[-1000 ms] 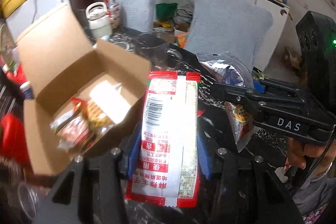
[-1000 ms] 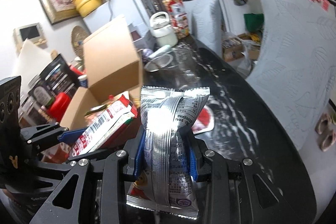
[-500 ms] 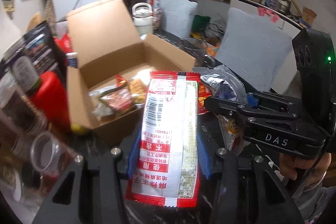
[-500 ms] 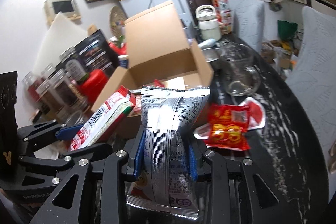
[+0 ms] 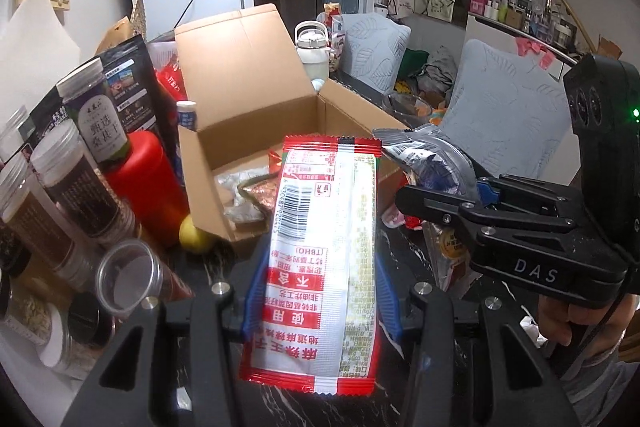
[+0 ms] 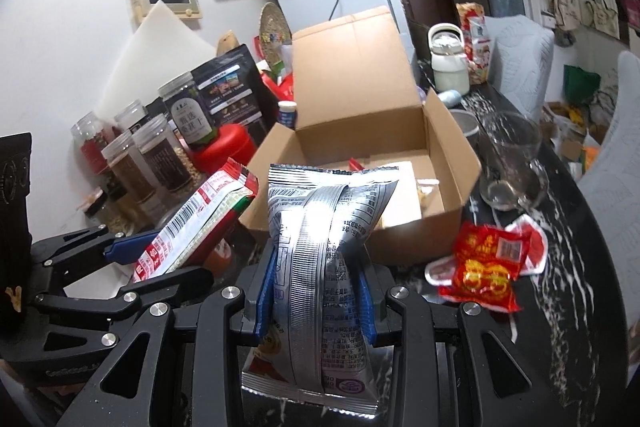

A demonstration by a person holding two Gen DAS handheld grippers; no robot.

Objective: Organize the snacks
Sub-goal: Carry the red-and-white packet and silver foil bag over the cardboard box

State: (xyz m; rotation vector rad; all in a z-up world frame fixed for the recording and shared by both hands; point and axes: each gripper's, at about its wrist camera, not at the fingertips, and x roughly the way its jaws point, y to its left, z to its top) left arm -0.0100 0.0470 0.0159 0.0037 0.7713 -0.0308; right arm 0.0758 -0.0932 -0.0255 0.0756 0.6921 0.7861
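Note:
My left gripper (image 5: 320,291) is shut on a long red-and-white snack packet (image 5: 324,251), held in front of an open cardboard box (image 5: 248,131) that holds several snack packets. My right gripper (image 6: 316,291) is shut on a silver foil snack bag (image 6: 324,267), also just before the box (image 6: 360,131). The right gripper and its silver bag (image 5: 432,163) show at the right of the left wrist view. The left gripper with its packet (image 6: 192,227) shows at the left of the right wrist view. A red snack packet (image 6: 488,263) lies on the black table right of the box.
Jars (image 6: 160,163), a red container (image 5: 140,183), a black pouch (image 6: 232,91) and a clear plastic cup (image 5: 128,275) crowd the left of the box. A glass cup (image 6: 508,163) stands right of it. A white kettle (image 6: 448,63) is behind. A lemon (image 5: 196,239) lies by the box corner.
Both grippers, each with its packet, have pulled back and swung left, so the box now sits straight ahead and the jars have come into view.

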